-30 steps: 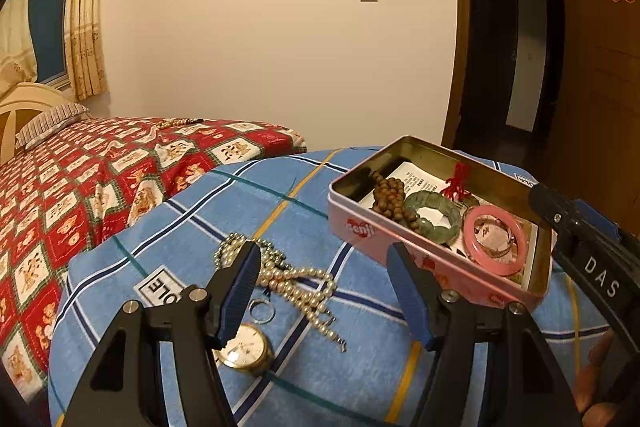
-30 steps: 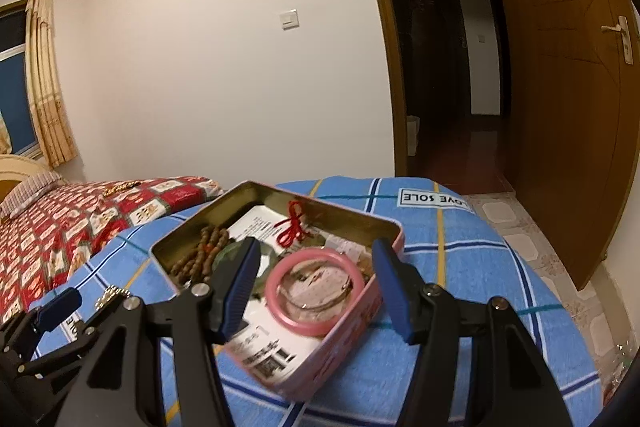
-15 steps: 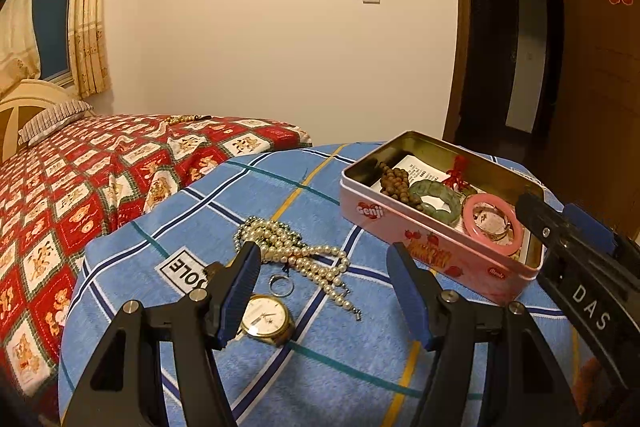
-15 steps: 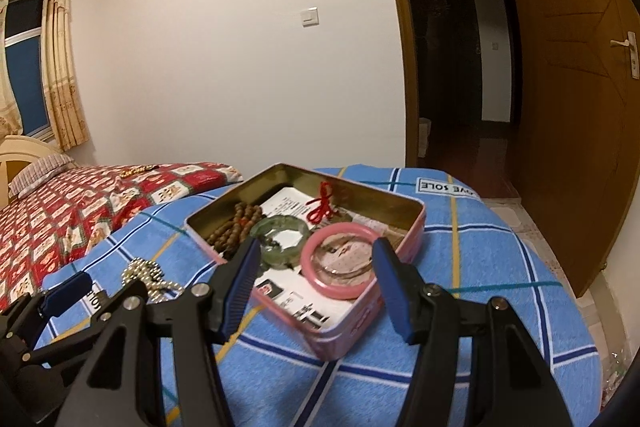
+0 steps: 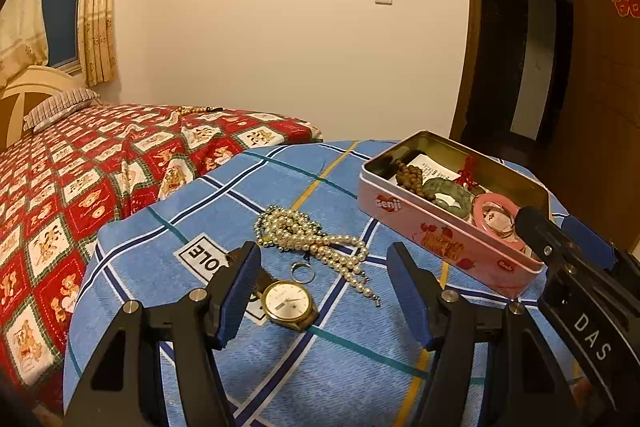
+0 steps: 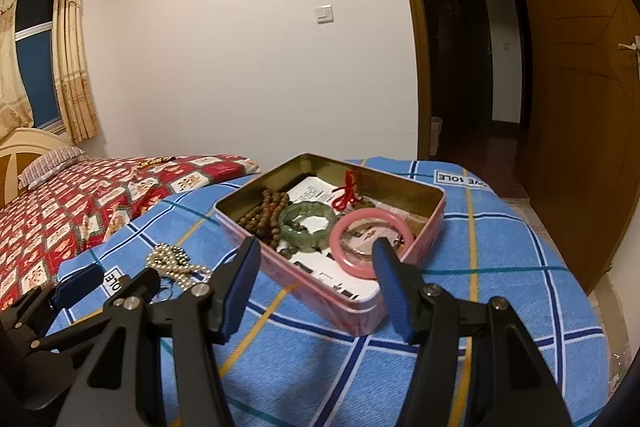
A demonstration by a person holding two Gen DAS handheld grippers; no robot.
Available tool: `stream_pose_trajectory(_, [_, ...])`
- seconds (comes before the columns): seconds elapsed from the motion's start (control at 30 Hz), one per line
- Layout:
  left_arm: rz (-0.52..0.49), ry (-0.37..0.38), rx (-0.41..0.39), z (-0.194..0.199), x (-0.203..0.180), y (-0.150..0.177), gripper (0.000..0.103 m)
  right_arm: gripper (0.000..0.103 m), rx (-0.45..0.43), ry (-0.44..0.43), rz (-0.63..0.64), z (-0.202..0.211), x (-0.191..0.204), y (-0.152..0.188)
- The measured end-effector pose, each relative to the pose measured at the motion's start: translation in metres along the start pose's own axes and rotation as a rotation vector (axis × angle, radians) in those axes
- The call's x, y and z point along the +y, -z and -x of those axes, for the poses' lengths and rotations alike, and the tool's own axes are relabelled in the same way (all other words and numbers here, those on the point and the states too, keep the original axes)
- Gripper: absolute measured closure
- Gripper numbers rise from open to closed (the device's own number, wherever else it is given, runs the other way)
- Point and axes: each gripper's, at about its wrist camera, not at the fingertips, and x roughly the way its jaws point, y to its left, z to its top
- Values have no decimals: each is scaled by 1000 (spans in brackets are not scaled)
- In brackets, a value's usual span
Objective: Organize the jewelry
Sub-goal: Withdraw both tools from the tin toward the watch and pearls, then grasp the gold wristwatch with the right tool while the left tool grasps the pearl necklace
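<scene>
We see the pink tin point(image 6: 320, 283) open on the table point(image 6: 500, 307), holding wooden beads point(image 6: 264, 213), a green bangle point(image 6: 306, 225) and a pink bangle point(image 6: 370, 241). Pearl necklace point(image 5: 312, 241), watch point(image 5: 288, 303) and ring point(image 5: 303, 271) lie left of it. Left gripper point(image 5: 322, 291) and right gripper point(image 6: 316, 287): jaws spread, empty.

Watch point(image 5: 289, 303): strap hidden behind left finger point(image 5: 236, 291) of left gripper point(image 5: 324, 293), only the case is seen. Pink bangle point(image 5: 496, 215) partly covered by the right gripper point(image 5: 560, 247) in left wrist view; in right wrist view its near edge is hidden behind a fingertip point(image 6: 390, 275). Small ring point(image 6: 165, 294) nearly lost behind left gripper's arm there. Print on the paper point(image 6: 316, 193) in the tin point(image 6: 320, 291) too small to be read. Cloth label point(image 5: 206, 259) cut off by the finger, only "OLE" is shown.
</scene>
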Motion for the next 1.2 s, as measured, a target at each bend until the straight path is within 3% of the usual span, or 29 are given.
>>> stream_pose_trajectory(0.3, [133, -85, 18, 3, 58, -5, 38, 42, 13, -33, 21, -2, 8, 1])
stream_pose_trajectory(0.47, [187, -234, 11, 4, 106, -8, 38, 42, 58, -91, 3, -9, 13, 3])
stream_pose_trajectory(0.67, [352, -223, 79, -5, 142, 1, 38, 42, 148, -196, 9, -21, 33, 9])
stream_pose_trajectory(0.87, [339, -226, 81, -7, 138, 1, 38, 42, 293, -351, 81, -40, 74, 19])
stream_pose_trajectory(1.0, [342, -226, 84, -7, 141, 1, 38, 48, 373, -419, 165, -58, 109, 25])
stream_pose_trajectory(1.2, [331, -220, 94, -8, 141, 2, 38, 52, 466, -399, 264, -79, 140, 34])
